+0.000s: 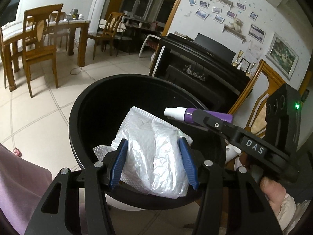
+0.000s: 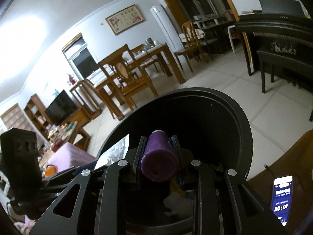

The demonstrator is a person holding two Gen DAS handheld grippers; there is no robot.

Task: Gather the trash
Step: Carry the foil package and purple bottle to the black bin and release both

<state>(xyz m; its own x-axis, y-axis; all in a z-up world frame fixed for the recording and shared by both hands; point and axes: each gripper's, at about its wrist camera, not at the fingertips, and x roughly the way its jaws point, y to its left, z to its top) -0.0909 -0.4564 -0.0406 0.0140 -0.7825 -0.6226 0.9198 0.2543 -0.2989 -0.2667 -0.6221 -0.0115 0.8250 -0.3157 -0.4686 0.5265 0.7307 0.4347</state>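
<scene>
We hold two pieces of trash over the black bin [image 1: 78, 117], our landmark for everything else. The silver bubble-lined mailer [image 1: 154, 154] sits crumpled between the blue ribbed pads of our left gripper [image 1: 154, 162], whose jaws are closed on its soft bulk from both sides; it hangs just above the bin's near rim, already over the dark mouth. The purple spray bottle [image 1: 207, 115] is pinched across its smooth cylindrical body by our right gripper [image 2: 158, 156], jaws tight on it, and its long axis lies roughly level, white nozzle pointing in toward the bin's centre and its flat base turned back toward the right wrist camera. From the left view the bottle sits over the bin's far right rim, so both items lie above or just inside the opening, and we judge that letting go is all the next move needs; the mailer, being light and springy, may catch on the rim, while the hard bottle should fall cleanly. The bin is round, matte plastic with a rolled lip, standing on the pale tiled floor [image 1: 39, 101]. Beyond it stand a black piano [image 1: 205, 66] and a wooden dining chair [image 1: 39, 47]; a lit phone [image 2: 281, 197] lies to the bin's right.
</scene>
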